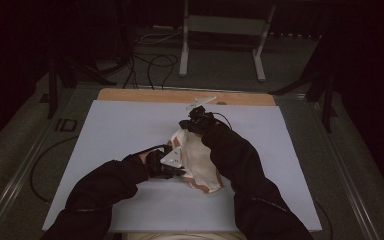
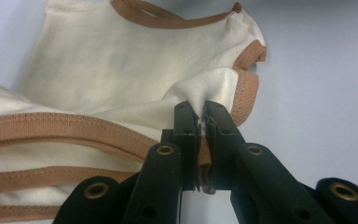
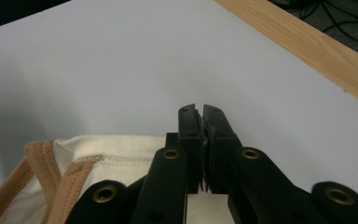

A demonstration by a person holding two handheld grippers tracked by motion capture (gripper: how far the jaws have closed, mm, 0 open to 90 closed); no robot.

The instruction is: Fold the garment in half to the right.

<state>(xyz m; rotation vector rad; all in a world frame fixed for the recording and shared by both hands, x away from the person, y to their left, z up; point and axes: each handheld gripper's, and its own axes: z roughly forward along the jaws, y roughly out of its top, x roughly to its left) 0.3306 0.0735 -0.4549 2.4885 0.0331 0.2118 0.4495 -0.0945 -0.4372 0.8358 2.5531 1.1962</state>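
Both grippers hold a cream garment (image 1: 198,162) on the white worktop (image 1: 120,135): left gripper (image 2: 200,114) pinches its tan-trimmed edge, right gripper (image 3: 200,116) shut on a fold. Light, limp cloth, best held by its hems.

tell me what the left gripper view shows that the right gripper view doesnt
Left gripper view: the left gripper shut on a fold of the cream garment, beside its tan trim. Right gripper view: the wooden edge of the table, cables on the floor past it, and the right gripper closed, with the cloth running in under its jaws. Both: the cream garment with tan trim on the white board.
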